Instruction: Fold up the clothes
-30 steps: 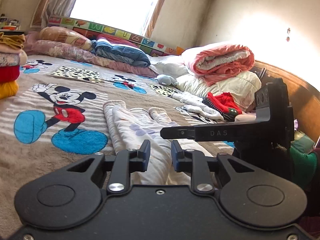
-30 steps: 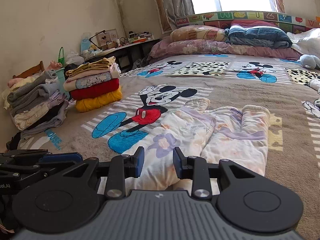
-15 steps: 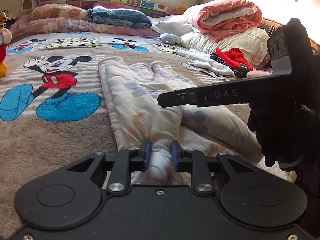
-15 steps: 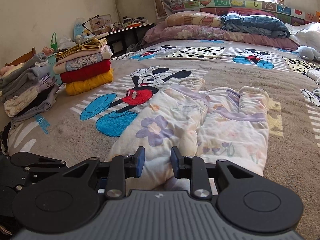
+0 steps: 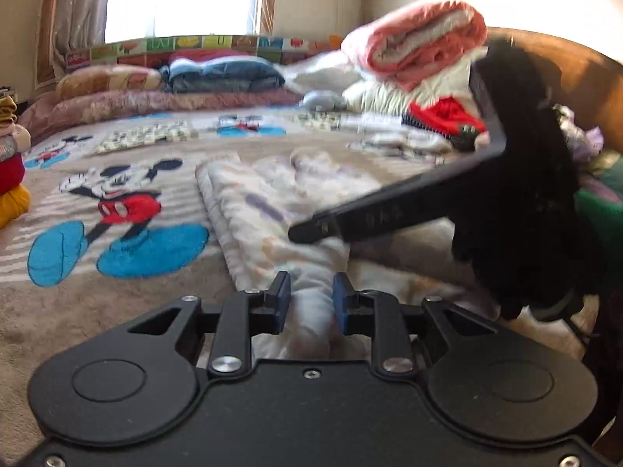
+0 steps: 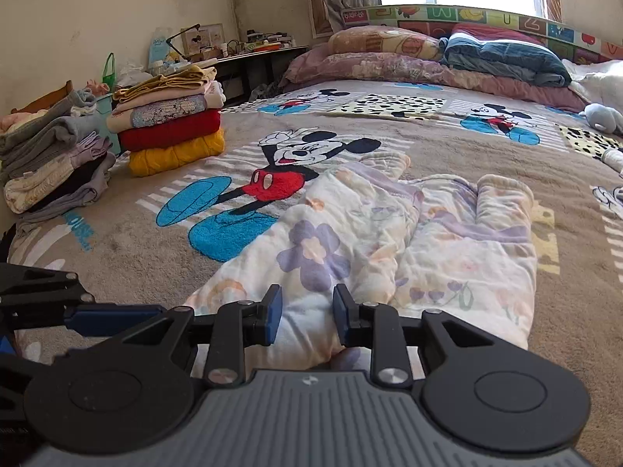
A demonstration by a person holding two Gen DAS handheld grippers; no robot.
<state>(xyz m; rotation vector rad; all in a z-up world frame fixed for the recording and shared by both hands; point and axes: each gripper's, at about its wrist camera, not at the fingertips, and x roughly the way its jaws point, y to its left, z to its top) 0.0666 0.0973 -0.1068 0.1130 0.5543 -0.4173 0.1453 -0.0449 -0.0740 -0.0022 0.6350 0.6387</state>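
A padded floral garment [image 5: 253,202] [image 6: 428,241], cream with purple flowers, lies flat on the Mickey Mouse blanket [image 6: 350,124], its two legs pointing toward the pillows. My left gripper [image 5: 311,299] is at the garment's near edge, shut on a raised ridge of the fabric. Beside it, my right gripper [image 6: 303,311] stands open astride the same edge, with cloth bulging between its fingers. In the left wrist view, the right gripper [image 5: 307,233] slants down from a black-gloved hand [image 5: 518,194], tip on the fabric.
Two stacks of folded clothes [image 6: 171,124] [image 6: 50,163] stand at the blanket's left edge. Pillows [image 6: 389,43] and a blue quilt [image 6: 506,58] line the far end. A rolled pink quilt [image 5: 420,39], a red garment [image 5: 447,113] and a wooden bed frame [image 5: 576,74] are on the right.
Both grippers dropped onto the garment's near edge. The left one now has a ridge of fabric between its fingers and has tilted upward, blurring its view. The right gripper slants down more steeply.
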